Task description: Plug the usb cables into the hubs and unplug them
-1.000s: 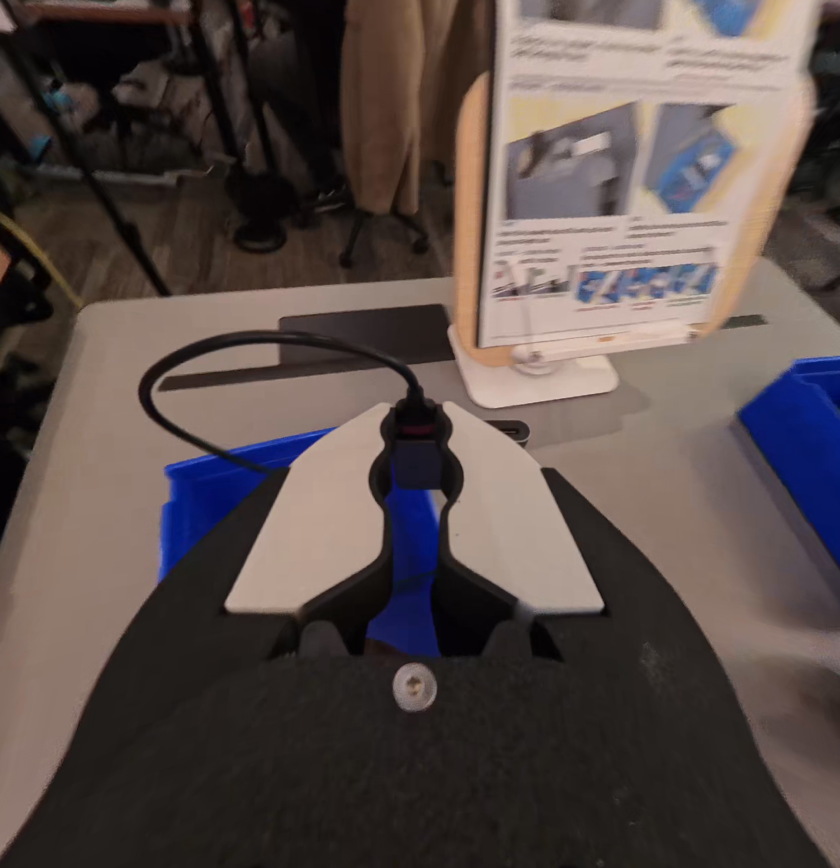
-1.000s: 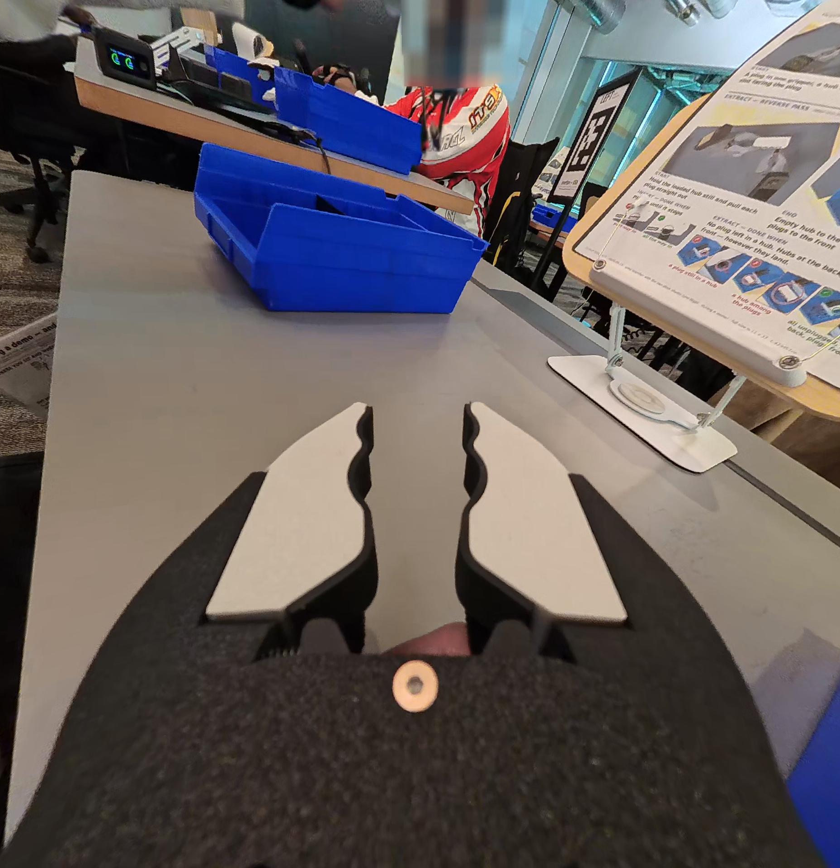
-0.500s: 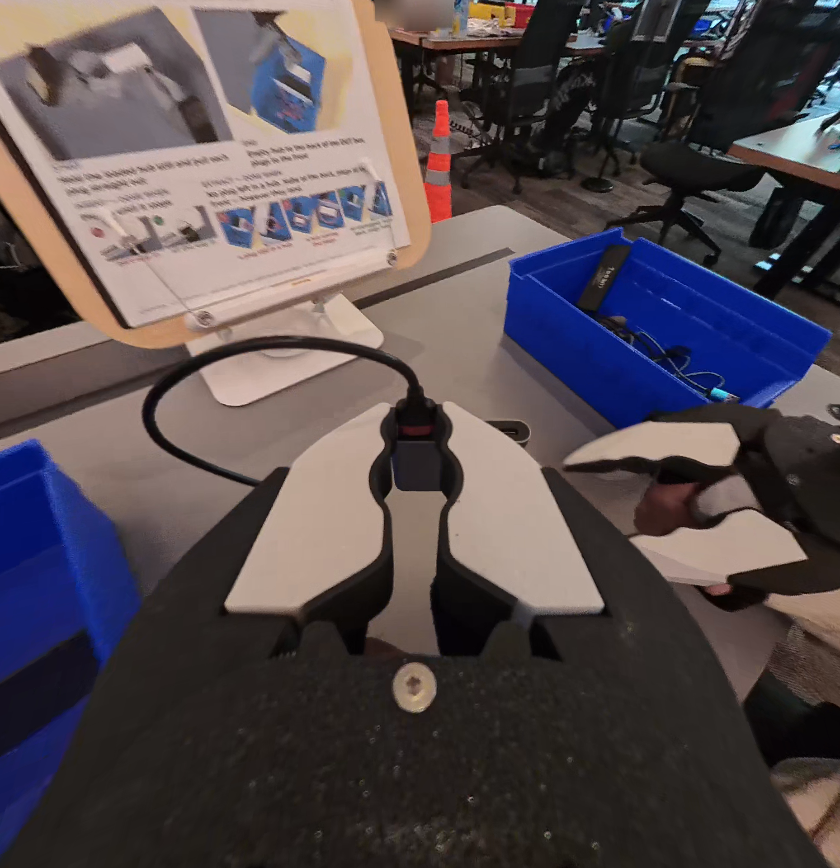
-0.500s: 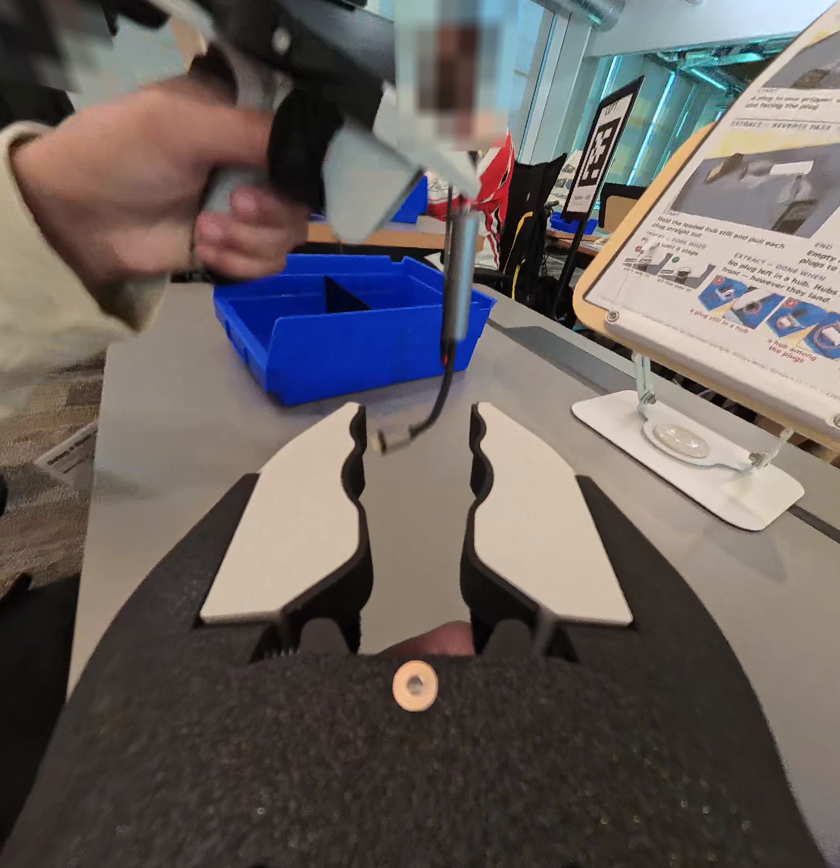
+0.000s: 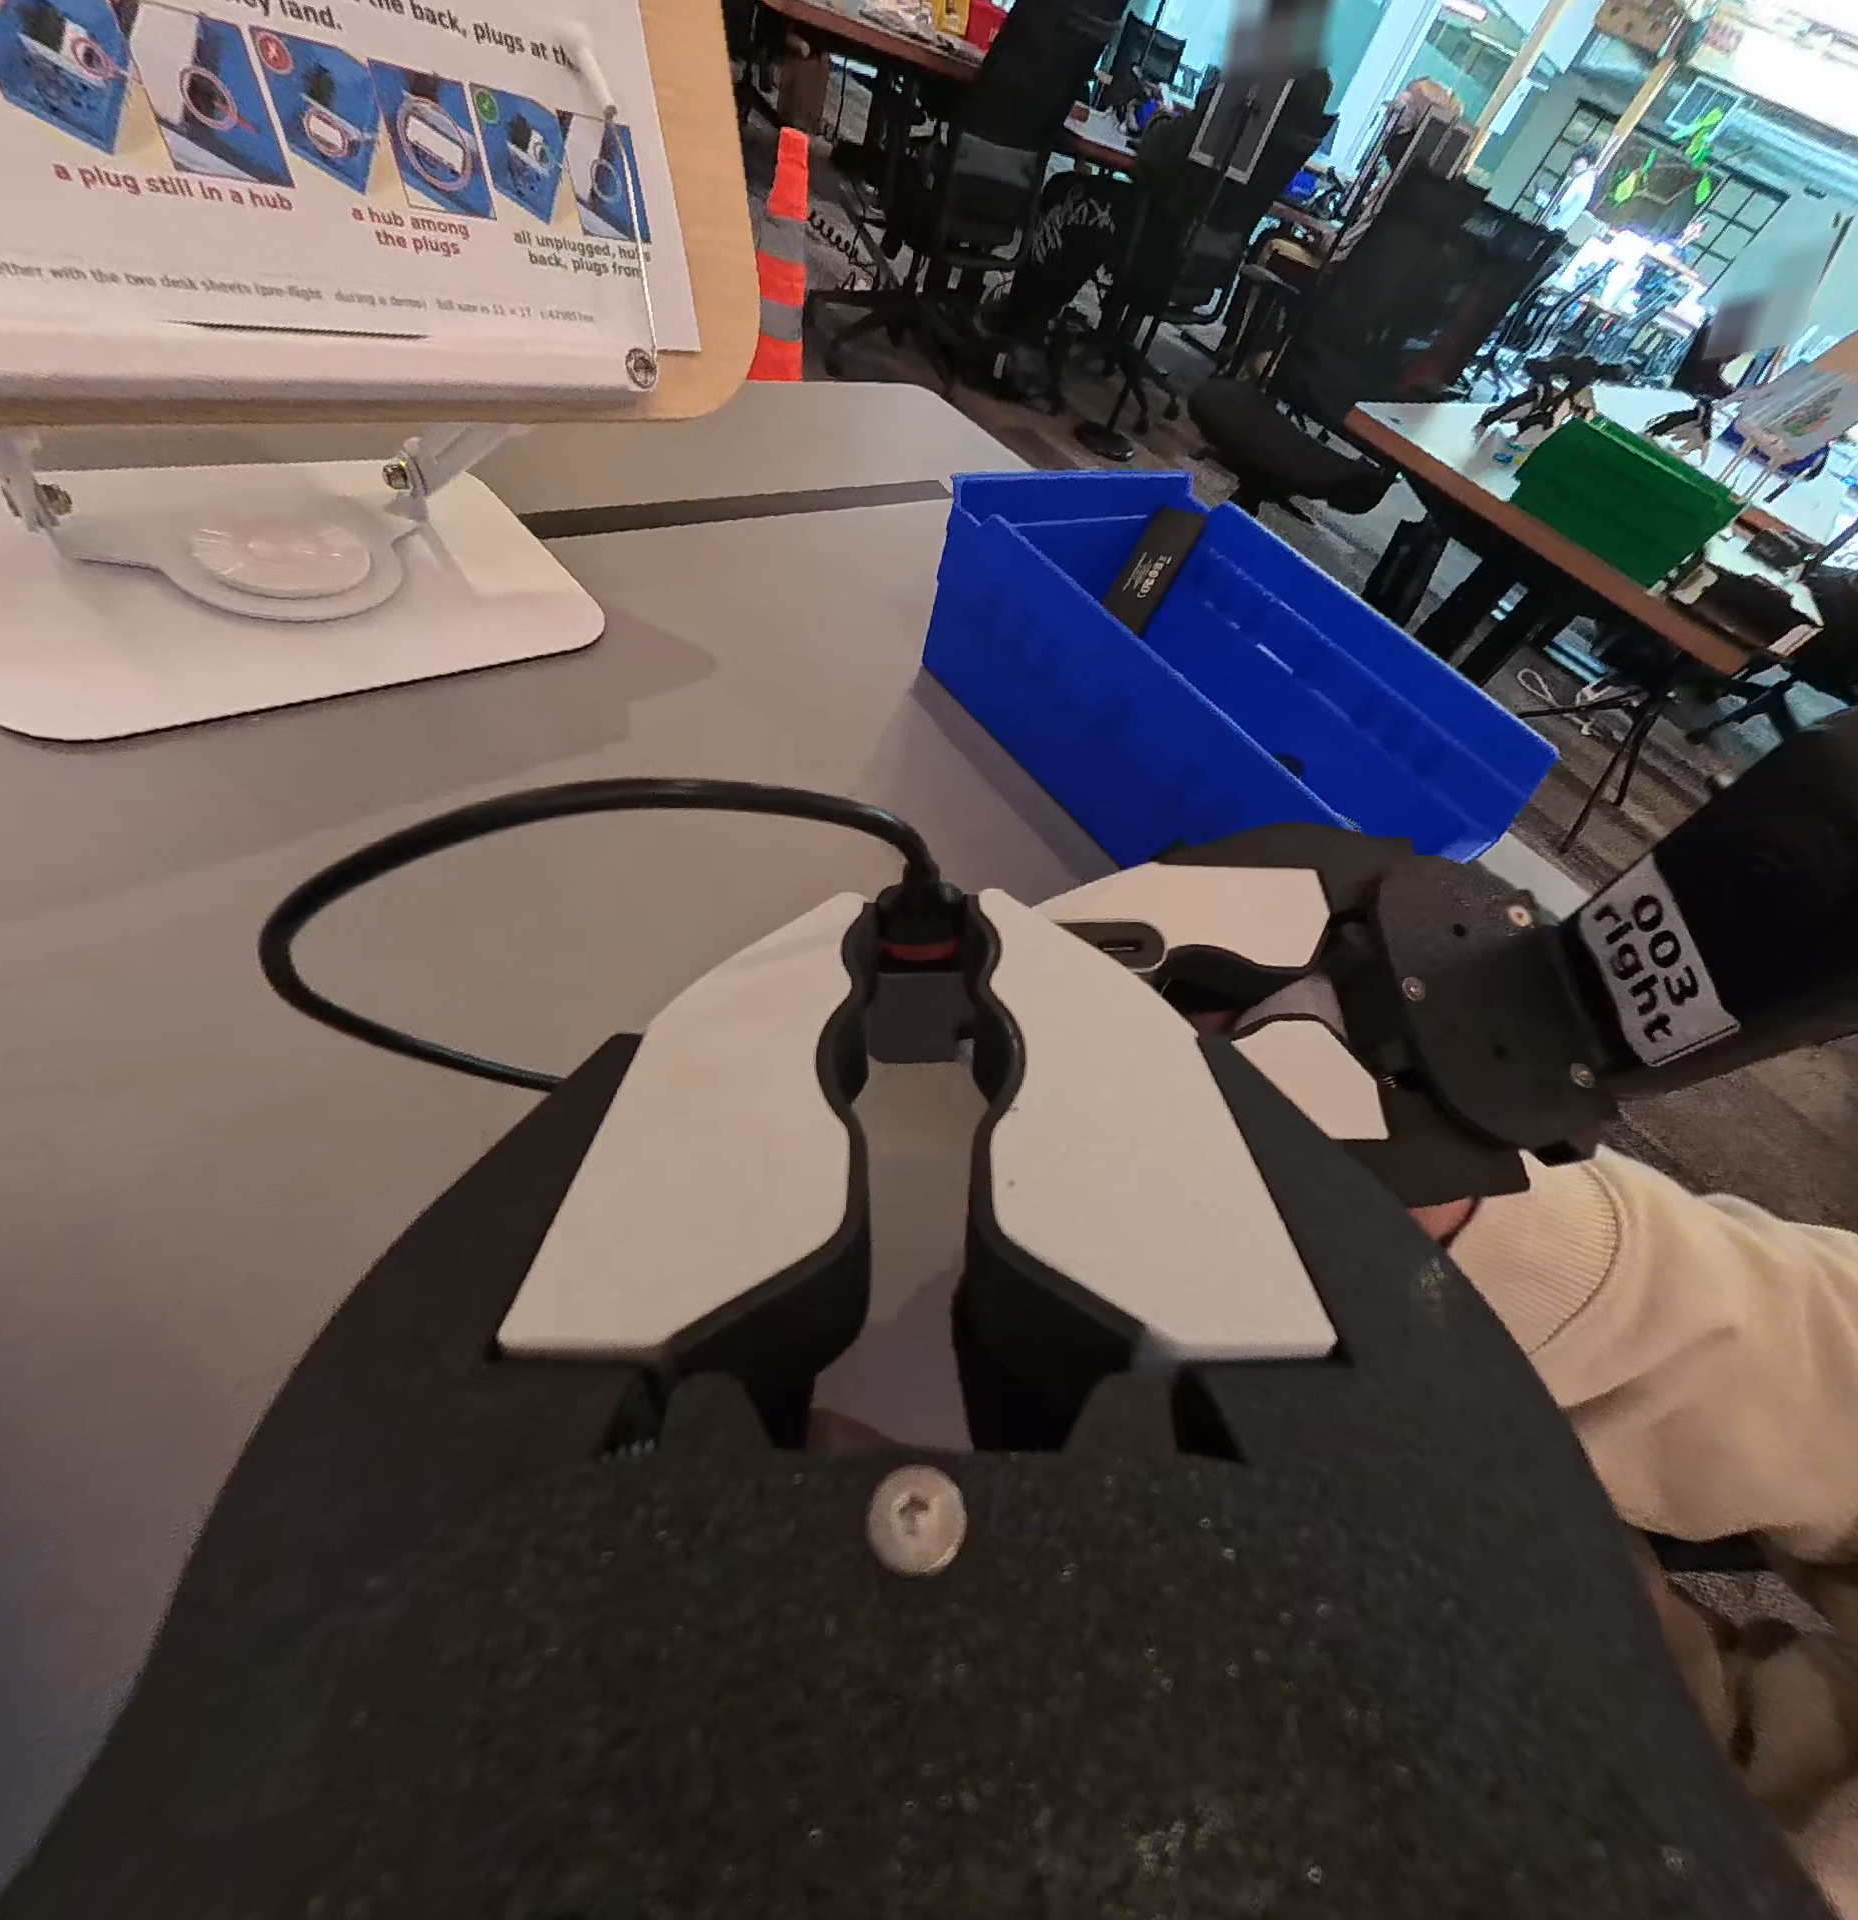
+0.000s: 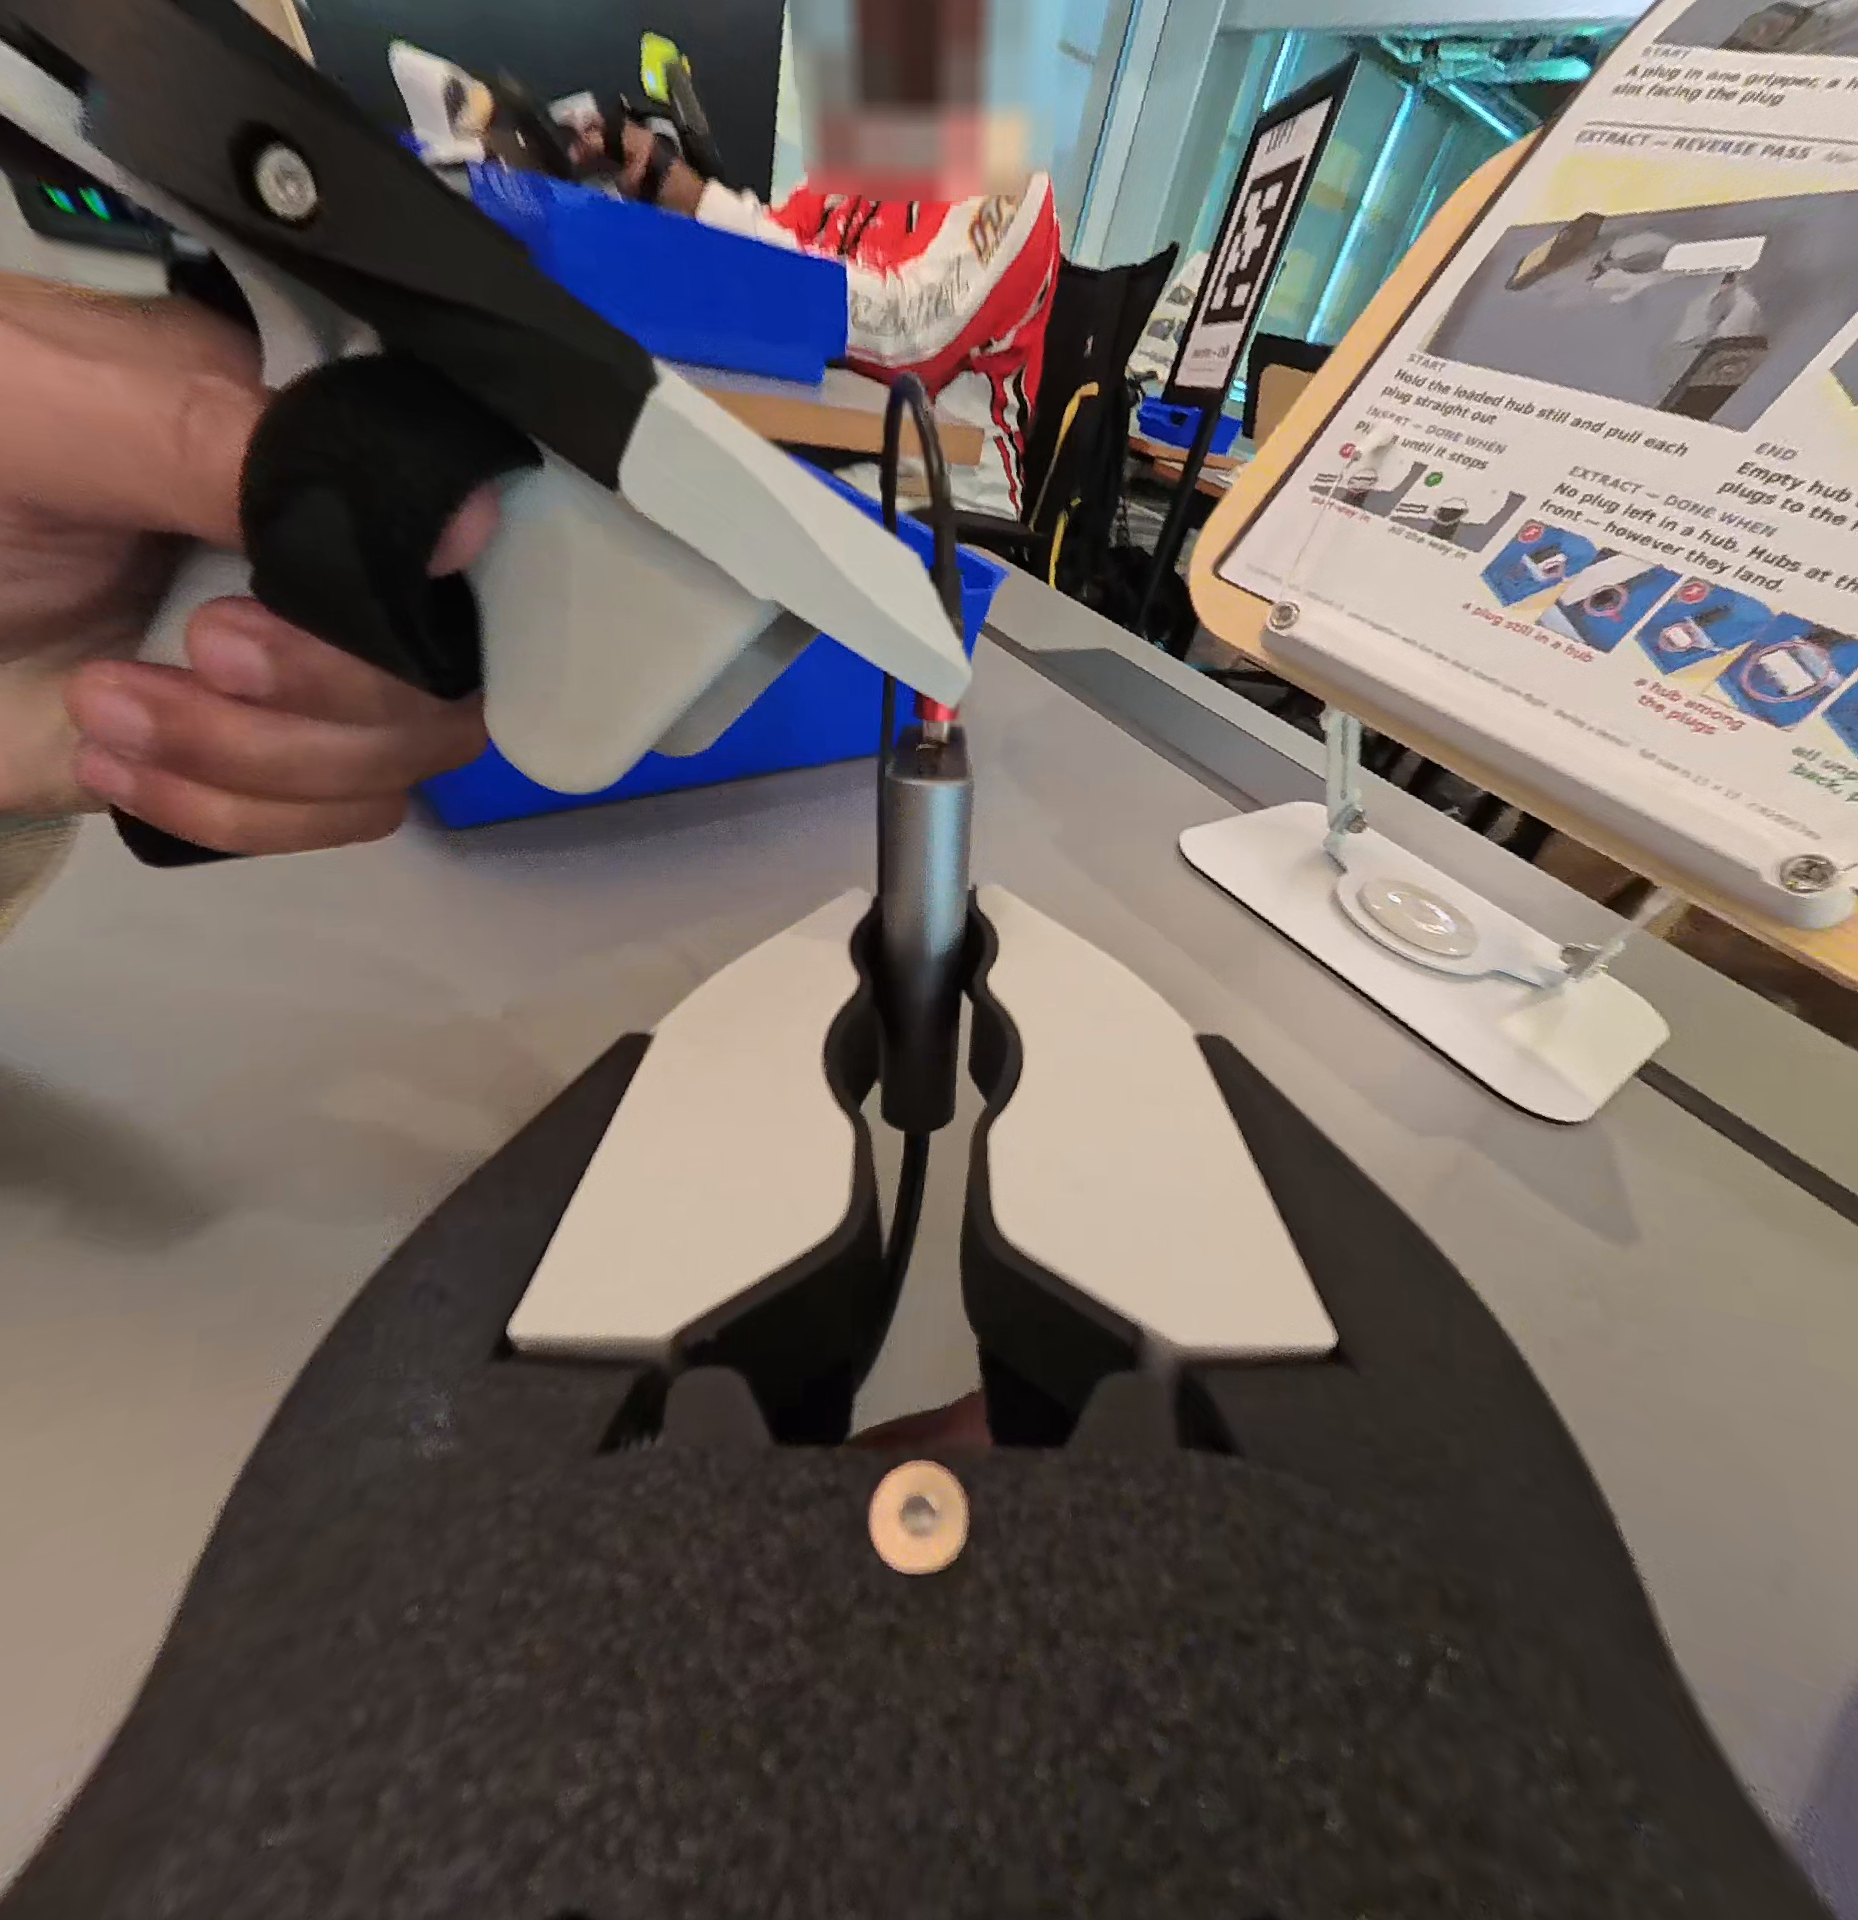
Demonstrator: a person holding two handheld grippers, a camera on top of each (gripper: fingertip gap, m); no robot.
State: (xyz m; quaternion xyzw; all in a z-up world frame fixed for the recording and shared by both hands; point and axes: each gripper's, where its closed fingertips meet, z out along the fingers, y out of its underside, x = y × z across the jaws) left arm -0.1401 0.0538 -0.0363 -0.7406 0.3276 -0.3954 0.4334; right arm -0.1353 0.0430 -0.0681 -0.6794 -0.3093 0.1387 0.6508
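Above the tabletop, the left gripper had its jaws closed on the plug, while the right gripper clamped the hub (port facing the plug, apparently for insertion).

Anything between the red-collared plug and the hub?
Nothing visible. The plug, held by the left gripper, meets the top end of the hub, which the right gripper clamps; how deep it sits cannot be told.

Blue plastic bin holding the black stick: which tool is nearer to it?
Right. The right tool sits just short of the blue plastic bin; the left tool is beside that tool, farther off.
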